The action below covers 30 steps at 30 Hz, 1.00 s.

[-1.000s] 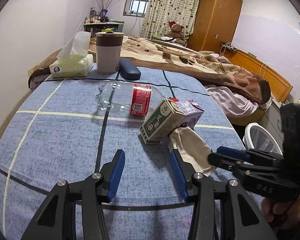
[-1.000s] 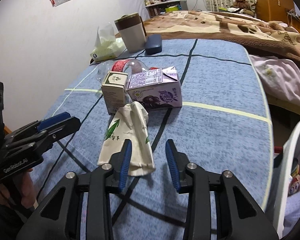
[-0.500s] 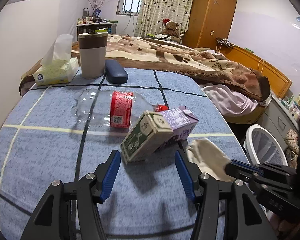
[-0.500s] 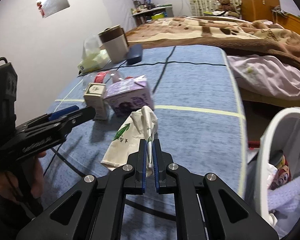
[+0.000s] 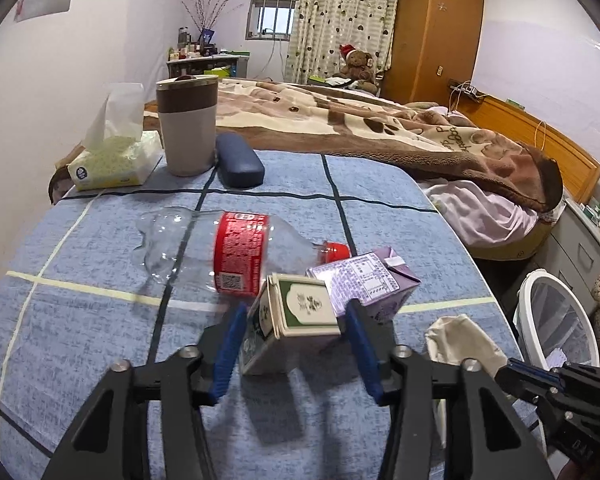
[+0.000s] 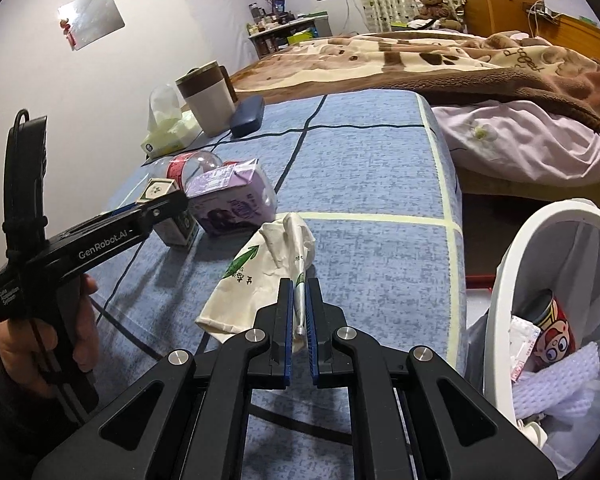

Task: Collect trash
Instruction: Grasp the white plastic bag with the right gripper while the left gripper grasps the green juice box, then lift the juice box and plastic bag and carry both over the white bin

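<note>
While the right gripper (image 6: 299, 312) pinches the paper bag (image 6: 260, 272), the open left gripper (image 5: 296, 344) straddles the green carton (image 5: 296, 320).

Crumpled white paper bag (image 6: 260, 280) with green print, green-white carton (image 5: 296, 324) upright, purple carton (image 5: 364, 280) and clear red-labelled bottle (image 5: 228, 252) lying sideways

"GenRobot.AI" on left gripper (image 6: 162, 210) arm; "Data Acquisition System" on its handle.

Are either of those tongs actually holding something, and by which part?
Right tongs pinch the crumpled white paper bag by its near edge. Left tongs are open around the green-and-white carton.
</note>
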### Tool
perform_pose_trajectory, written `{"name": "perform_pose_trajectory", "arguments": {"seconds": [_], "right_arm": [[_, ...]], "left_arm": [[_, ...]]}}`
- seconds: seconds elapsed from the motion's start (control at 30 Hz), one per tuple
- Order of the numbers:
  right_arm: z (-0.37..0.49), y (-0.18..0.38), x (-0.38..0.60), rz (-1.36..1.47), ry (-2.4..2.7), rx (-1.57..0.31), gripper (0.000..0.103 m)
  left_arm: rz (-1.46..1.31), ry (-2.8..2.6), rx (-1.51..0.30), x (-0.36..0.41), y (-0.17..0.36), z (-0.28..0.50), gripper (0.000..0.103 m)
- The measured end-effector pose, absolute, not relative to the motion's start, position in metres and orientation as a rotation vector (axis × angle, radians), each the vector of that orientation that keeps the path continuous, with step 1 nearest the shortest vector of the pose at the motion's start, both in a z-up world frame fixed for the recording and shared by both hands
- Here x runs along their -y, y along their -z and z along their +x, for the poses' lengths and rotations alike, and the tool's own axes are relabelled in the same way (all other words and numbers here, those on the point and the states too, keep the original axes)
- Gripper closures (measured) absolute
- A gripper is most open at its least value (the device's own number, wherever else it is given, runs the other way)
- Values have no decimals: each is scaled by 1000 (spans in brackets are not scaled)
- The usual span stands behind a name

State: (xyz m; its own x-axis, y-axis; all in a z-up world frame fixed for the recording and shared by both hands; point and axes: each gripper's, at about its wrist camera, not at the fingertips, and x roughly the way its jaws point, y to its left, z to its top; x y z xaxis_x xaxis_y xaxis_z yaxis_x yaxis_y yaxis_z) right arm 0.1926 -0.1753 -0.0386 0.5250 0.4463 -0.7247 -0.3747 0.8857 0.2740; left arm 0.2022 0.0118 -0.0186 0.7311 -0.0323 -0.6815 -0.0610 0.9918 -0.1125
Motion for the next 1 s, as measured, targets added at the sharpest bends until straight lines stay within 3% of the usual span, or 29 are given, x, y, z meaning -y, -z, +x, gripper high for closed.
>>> {"name": "perform_pose_trajectory", "arguments": {"seconds": [0.17,1.0], "right_arm": [[192,37,179,94,-481,-884,97],[162,12,211,110,-418,-804,97]], "left_arm": [[-142,-22,-756,-20,18,199,69],[-118,109,-699,18,-22,131,70]]}}
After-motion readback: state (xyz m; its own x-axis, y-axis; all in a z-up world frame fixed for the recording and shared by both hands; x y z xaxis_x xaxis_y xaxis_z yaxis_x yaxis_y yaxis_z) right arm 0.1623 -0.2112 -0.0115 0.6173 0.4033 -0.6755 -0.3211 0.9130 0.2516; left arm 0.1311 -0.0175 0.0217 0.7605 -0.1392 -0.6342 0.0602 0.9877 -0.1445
